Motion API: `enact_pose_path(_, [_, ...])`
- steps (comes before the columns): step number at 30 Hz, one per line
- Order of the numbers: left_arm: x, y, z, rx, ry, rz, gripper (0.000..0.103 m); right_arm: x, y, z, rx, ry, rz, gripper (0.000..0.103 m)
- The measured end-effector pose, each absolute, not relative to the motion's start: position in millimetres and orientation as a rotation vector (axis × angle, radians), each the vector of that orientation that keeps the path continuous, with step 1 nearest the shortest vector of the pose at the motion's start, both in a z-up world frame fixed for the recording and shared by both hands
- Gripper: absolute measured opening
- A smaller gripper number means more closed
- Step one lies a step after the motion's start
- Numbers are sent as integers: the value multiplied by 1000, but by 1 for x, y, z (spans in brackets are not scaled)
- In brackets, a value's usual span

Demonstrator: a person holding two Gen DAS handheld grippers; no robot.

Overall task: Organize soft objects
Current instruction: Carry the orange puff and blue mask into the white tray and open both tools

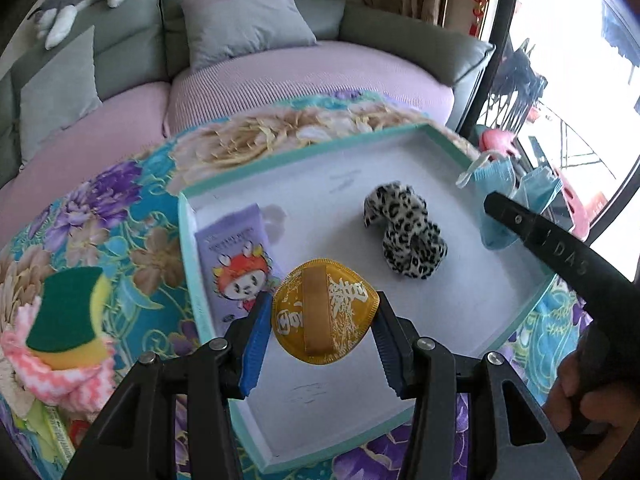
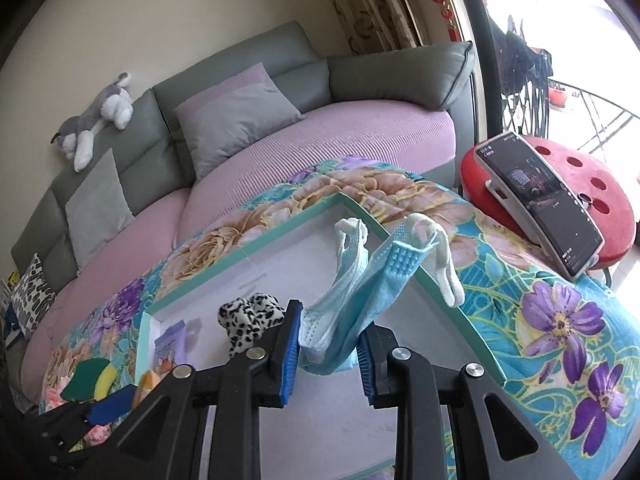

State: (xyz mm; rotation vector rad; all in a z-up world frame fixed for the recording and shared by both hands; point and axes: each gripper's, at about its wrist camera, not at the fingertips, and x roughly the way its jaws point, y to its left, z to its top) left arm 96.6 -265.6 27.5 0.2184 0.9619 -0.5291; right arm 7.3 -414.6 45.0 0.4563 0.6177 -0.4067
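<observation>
The left gripper (image 1: 320, 332) is clamped on a golden round pad (image 1: 325, 312), held above the near part of the white tray (image 1: 304, 432); its brown strap runs upright between the blue pads, and its printed white characters are hard to read; the right gripper (image 2: 330, 350) pinches a crumpled blue face mask (image 2: 360, 280) over the same tray, its white ear loops pointing up and away; deeper in the tray lies a leopard-print scrunchie (image 1: 406, 232), and at the tray's left wall a purple packet (image 1: 236, 264), partly hidden; outside the tray, left, a green-yellow sponge (image 1: 68, 312) rests on pink cloth (image 1: 80, 380).

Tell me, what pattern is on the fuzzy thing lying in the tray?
Black-and-white leopard spots, clearest in the left wrist view.
</observation>
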Motion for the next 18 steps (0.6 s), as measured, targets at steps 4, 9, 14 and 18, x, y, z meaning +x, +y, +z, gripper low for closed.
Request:
enact_pose_path(4, [96,-271,18,229,985,-529,51,10,-416,41,457,643,-405,30])
enact_pose_path(9, [99,-274,11,229,1003,-517,52,14,-415,35,453,678,-404,30])
enact_pose_path(14, [100,-276,8,236,1008,-513,52,16,-416,32,458,704,-408,30])
enact_pose_path(18, [101,-275,7,232,1018,-513,53,18,-415,31,446,730,-413,30])
